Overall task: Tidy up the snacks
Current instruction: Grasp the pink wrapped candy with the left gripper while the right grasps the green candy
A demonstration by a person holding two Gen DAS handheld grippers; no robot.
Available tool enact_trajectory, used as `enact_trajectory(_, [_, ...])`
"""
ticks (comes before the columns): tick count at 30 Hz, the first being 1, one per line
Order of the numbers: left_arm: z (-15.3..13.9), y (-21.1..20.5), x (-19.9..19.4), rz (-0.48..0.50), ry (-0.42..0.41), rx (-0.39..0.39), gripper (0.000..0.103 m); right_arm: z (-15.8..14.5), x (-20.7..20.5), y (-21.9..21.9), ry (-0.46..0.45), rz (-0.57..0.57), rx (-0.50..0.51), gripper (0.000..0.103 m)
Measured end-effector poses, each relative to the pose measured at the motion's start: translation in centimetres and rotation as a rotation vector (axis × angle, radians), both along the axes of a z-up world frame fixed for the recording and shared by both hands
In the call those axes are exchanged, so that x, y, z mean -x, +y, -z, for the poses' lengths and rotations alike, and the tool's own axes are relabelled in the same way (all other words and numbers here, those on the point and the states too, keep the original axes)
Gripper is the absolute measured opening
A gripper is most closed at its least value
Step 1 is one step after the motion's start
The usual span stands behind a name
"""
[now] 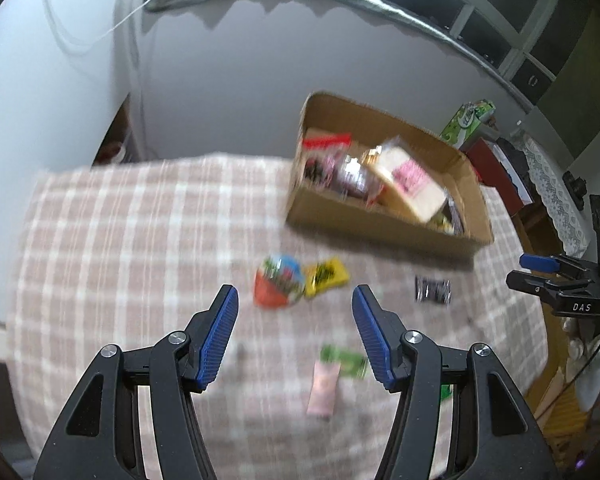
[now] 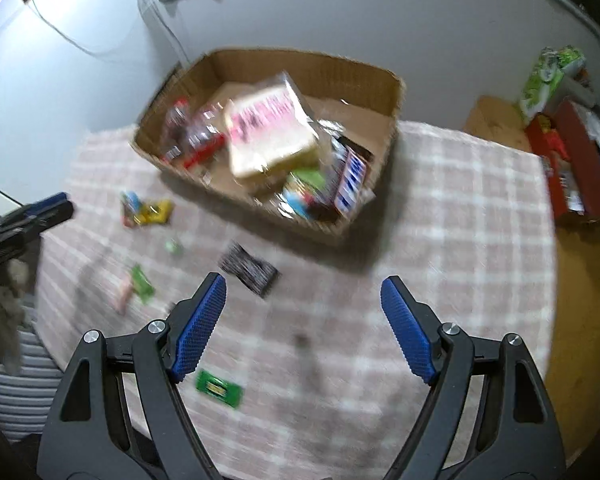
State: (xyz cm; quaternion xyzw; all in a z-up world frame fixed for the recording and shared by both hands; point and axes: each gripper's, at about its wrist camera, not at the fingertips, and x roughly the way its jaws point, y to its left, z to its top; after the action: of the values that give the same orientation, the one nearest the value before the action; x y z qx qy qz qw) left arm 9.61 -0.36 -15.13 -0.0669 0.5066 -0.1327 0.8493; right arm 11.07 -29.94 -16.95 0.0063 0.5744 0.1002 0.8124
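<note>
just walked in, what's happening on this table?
A person with a gripper in each hand is sorting snacks into a cardboard box. The box already holds several, with a bread pack on top. Both the left gripper and the right gripper are open and empty, above the checked cloth. Loose on the cloth: a round snack, a yellow packet, a black packet, a pink one and green ones. The views are blurred.

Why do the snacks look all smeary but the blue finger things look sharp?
Left wrist view: the open brown cardboard box and checked pink tablecloth are motion-smeared, while the left tool stays crisp. Right wrist view: same smear, sharp right tool; the fisheye lens bends both views' edges.
</note>
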Motion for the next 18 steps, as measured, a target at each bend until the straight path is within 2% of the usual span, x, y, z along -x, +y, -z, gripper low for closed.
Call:
enact_trajectory(4, [1.5, 0.5, 2.3, -0.003, 0.039, 0.000, 0.058, 0.8, 2.0, 0.2, 0.028, -0.040, -0.013, 0.082])
enact_trajectory(10, [3.3, -0.3, 4.8, 0.030, 0.082, 0.001, 0.051, 1.7, 4.9, 2.8, 0.059, -0.241, -0.008, 0.082])
enact_trajectory(12, [3.8, -0.6, 5.3, 0.040, 0.094, 0.006, 0.046, 2.4, 5.9, 4.2, 0.077, -0.333, 0.015, 0.081])
enact_trajectory(14, [4.2, -0.9, 5.7, 0.048, 0.104, 0.008, 0.045, 3.2, 6.8, 5.5, 0.096, -0.416, 0.036, 0.073])
enact_trajectory(18, [4.7, -1.4, 6.2, 0.059, 0.114, 0.010, 0.042, 4.5, 7.7, 7.0, 0.116, -0.511, 0.064, 0.069])
